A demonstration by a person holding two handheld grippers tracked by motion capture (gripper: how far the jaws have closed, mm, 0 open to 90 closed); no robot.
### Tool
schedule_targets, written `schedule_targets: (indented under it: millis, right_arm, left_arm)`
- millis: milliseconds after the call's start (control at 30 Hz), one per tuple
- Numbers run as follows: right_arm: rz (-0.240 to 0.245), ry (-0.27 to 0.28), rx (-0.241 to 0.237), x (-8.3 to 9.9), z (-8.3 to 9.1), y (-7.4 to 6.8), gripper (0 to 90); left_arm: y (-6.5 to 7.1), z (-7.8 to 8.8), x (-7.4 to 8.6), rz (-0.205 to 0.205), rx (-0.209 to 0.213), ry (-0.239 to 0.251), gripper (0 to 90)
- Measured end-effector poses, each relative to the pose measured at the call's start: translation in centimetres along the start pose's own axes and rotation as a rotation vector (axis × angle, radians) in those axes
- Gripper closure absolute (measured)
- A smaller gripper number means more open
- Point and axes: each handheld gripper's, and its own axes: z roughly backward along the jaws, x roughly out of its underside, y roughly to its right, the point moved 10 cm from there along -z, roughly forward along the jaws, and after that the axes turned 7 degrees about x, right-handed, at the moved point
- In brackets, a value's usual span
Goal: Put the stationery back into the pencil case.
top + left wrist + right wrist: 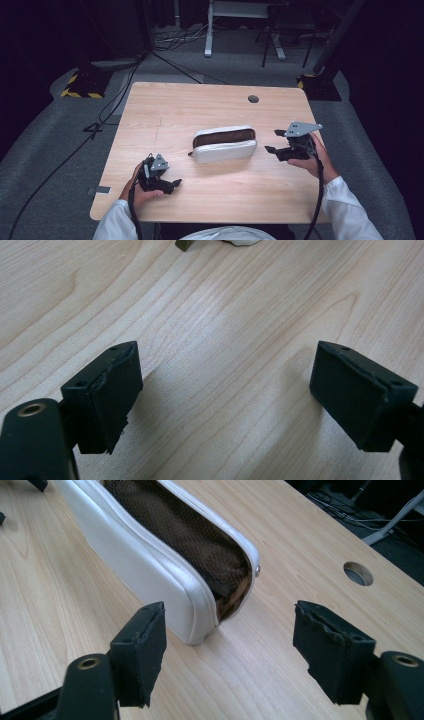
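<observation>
A white pouch (224,144) with a brown mesh top lies in the middle of the wooden table (165,110), its zipper pull at the left end. My right gripper (274,141) hovers open just right of the pouch, jaws pointing at its right end. In the right gripper view the pouch (150,560) reaches almost between the spread jaws of the right gripper (230,650), with nothing held. My left gripper (172,184) rests near the front left of the table, open, jaws pointing right. The left gripper view has the left gripper (225,400) wide apart over bare wood.
A round cable hole (253,99) sits at the table's back right, also visible as the hole (358,573) in the right gripper view. Cables and stand bases lie on the grey floor beyond the table. The person's white sleeves come in at the bottom edge.
</observation>
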Motion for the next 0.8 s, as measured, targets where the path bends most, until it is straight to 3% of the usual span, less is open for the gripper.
schedule_targets:
  millis: [800]
  right_arm:
    - [-0.018,-0.098,0.074,7.0,0.9,0.3,29.3]
  left_arm:
    - [0.0,0.0,0.0,0.001,0.000,0.000,14.0]
